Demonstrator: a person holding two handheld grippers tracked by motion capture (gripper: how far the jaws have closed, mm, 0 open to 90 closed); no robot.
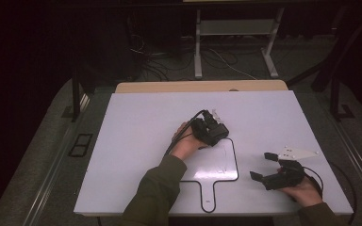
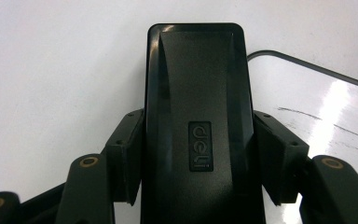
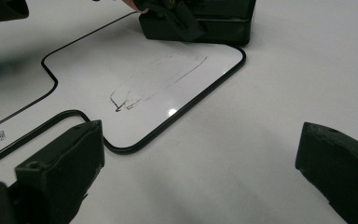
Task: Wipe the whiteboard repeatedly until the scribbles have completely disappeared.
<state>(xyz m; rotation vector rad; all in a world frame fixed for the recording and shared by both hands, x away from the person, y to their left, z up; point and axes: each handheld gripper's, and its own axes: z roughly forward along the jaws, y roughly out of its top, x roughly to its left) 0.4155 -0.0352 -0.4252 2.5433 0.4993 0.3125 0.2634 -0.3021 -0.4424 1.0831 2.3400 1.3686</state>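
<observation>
Left gripper (image 1: 215,123) clamped on black eraser (image 2: 196,126), pads against its two long sides, "deli" badge facing up; held by left hand (image 1: 185,141) with forearm in olive sleeve (image 1: 155,188) angled up from bottom edge, wrist bent toward far corner of paddle-shaped whiteboard (image 1: 217,165). Eraser sitting at that corner's black rim, faint marker strokes (image 3: 154,86) just beyond it on the board. Right gripper (image 1: 264,167) jaws wide apart, nothing between them; resting low on white table (image 1: 136,141) right of the board, pointing left, cradled in right hand (image 1: 306,190).
</observation>
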